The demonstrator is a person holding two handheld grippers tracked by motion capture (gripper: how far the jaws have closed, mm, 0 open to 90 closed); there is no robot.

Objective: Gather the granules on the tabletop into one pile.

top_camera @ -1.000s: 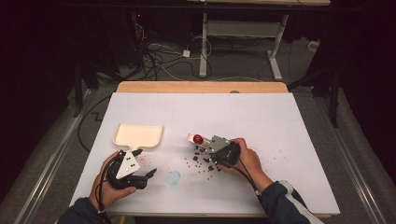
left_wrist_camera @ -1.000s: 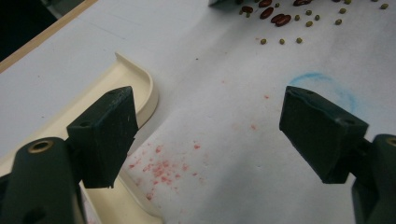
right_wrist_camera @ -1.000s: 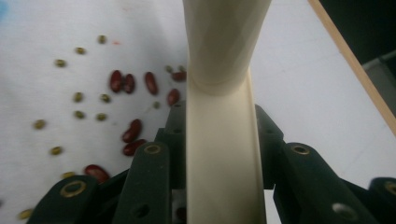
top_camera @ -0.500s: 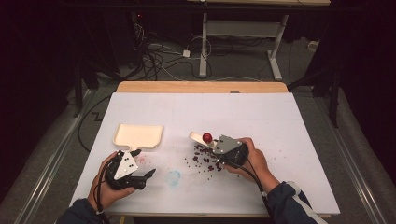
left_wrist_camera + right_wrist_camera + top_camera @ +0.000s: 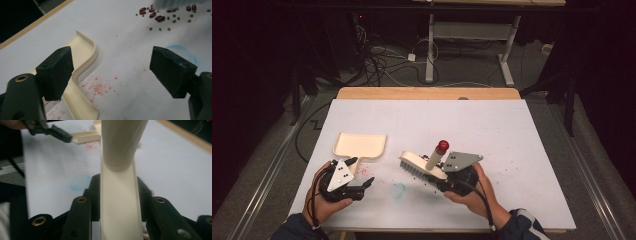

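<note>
One dustpan (image 5: 360, 144), one brush (image 5: 422, 165), two grippers (image 5: 346, 184).

Cream brush (image 5: 424, 166) with grey bristles and an upright handle tipped by a red knob, lower centre of the high view, tilted, bristle end toward the left; clamped at its back between the right gripper (image 5: 451, 181) jaws. Cream dustpan (image 5: 360, 145) lies flat, left of centre, open mouth toward the frame top, handle pointing down toward the lower left. Scattered red beans (image 5: 152, 14) and small green ones sit on the white table just under the bristles.
</note>
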